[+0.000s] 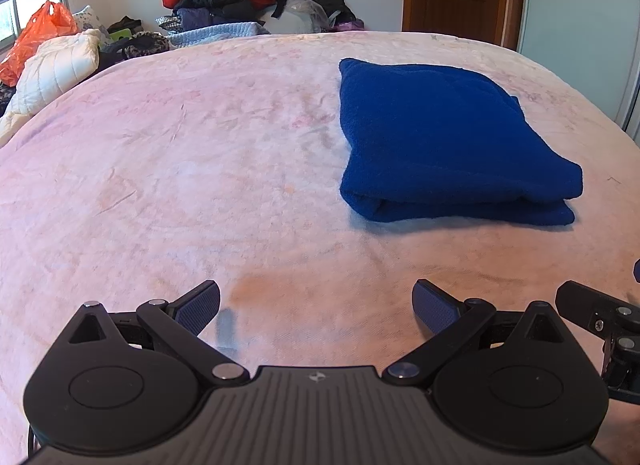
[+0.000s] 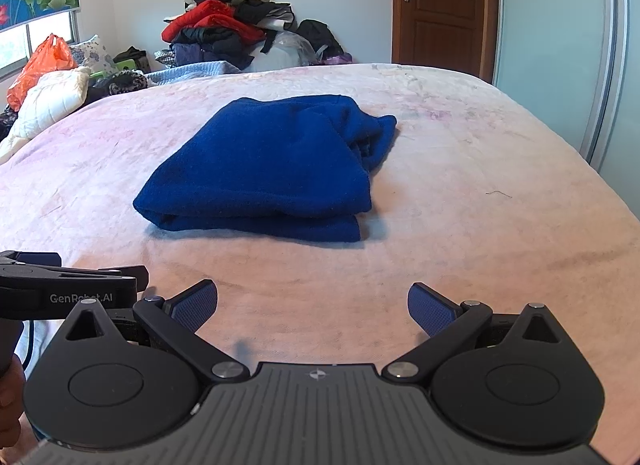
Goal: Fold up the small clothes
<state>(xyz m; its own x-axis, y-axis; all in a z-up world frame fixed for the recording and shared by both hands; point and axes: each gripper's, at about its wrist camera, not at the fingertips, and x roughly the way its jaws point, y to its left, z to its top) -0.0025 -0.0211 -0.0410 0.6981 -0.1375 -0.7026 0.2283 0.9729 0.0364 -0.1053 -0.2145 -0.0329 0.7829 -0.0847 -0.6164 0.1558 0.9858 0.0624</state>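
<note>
Two low, side-by-side wrist views across the bed [image 1: 200,145], both near the blue garment [image 2: 260,169]

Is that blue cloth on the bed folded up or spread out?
Folded: the blue cloth lies as a compact stack with layered edges at its near side.

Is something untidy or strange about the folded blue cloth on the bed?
Mostly neat, but the blue cloth is uneven at its far right corner: in the right wrist view a bunched part sticks out past the top layer. Both hand-held grippers, left and right, are open and apart from it.
</note>
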